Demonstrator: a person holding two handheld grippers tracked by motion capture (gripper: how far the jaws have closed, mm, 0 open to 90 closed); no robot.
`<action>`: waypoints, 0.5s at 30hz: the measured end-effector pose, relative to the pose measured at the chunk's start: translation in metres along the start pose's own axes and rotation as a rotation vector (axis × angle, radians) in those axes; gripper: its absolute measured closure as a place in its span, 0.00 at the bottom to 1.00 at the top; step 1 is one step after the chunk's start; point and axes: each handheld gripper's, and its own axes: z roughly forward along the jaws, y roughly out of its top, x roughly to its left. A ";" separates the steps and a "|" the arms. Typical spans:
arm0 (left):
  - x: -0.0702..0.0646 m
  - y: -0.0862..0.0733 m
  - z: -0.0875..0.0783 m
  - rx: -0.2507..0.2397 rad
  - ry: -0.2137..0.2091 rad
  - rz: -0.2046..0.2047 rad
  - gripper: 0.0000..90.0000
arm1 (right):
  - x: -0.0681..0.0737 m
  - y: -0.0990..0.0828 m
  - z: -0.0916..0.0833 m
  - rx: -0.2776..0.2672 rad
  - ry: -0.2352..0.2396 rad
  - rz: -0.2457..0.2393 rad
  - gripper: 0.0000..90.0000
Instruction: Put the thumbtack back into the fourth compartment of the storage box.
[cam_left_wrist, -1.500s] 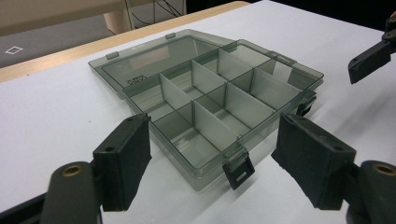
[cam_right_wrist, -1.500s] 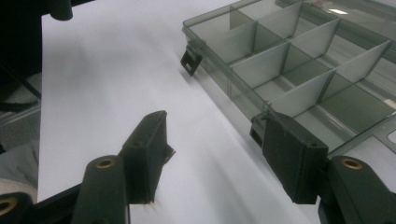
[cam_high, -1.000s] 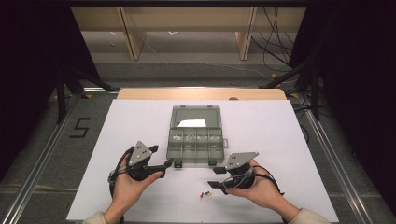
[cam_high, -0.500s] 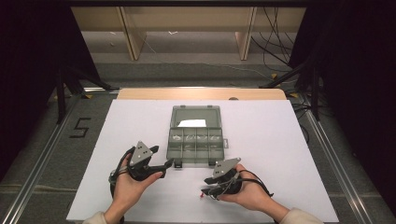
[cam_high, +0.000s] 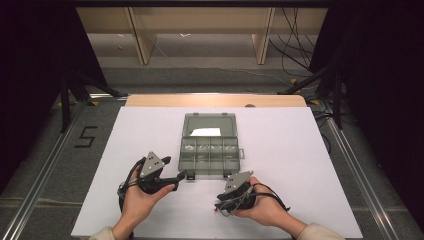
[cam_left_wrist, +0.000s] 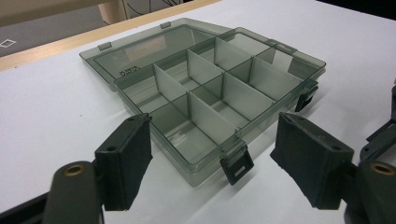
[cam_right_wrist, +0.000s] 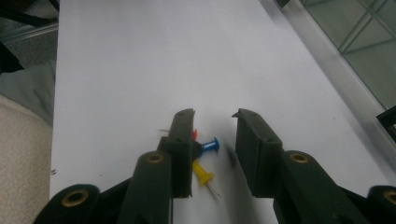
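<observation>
Pins (cam_right_wrist: 205, 156) are the target: three pushpins, red, blue, yellow, in a tight cluster on the white counter (cam_high: 300, 150), near the box's (cam_high: 210, 150) front-right corner, on the person's side of it.

Right claw (cam_right_wrist: 212, 128) sits right over them, tips down at the sheet. Jaws have just been closing and now stand at a middling gap. Blue pin (cam_right_wrist: 211, 145) lies in that gap, head toward the far jaw, shaft running back under the near jaw, so its long axis is roughly across the gap, not along it. Red pin (cam_right_wrist: 194, 134) peeks out at the near jaw's edge; yellow pin (cam_right_wrist: 204, 173) lies just behind blue, needle pointing back toward the hand. No pad presses on any pin that I can see, so nothing is gripped yet. In the high view the right claw (cam_high: 223, 204) points away from the box, toward the counter's front edge.

Left claw (cam_left_wrist: 212, 154) is spread wide, holding nothing, aimed at the box's front wall with a latch (cam_left_wrist: 236, 166) between the jaws. It is well apart from the pins, so the right hand is clearly the nearer one.

Box is open, lid flat behind it, front compartments look empty from the left gripper view.

My read: the next squeeze has to catch the blue head. With the shaft lying across the gap, the pin may pivot or skid instead of seating.
</observation>
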 end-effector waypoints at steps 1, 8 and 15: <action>0.000 0.000 0.000 0.000 0.000 -0.001 0.30 | 0.000 0.000 0.000 0.002 0.000 -0.001 0.76; 0.000 -0.001 0.001 0.003 -0.002 -0.004 0.30 | 0.000 0.000 0.000 0.007 -0.011 -0.007 0.79; -0.001 -0.001 0.001 0.005 -0.004 -0.002 0.30 | 0.000 -0.001 0.000 0.008 -0.033 -0.009 0.83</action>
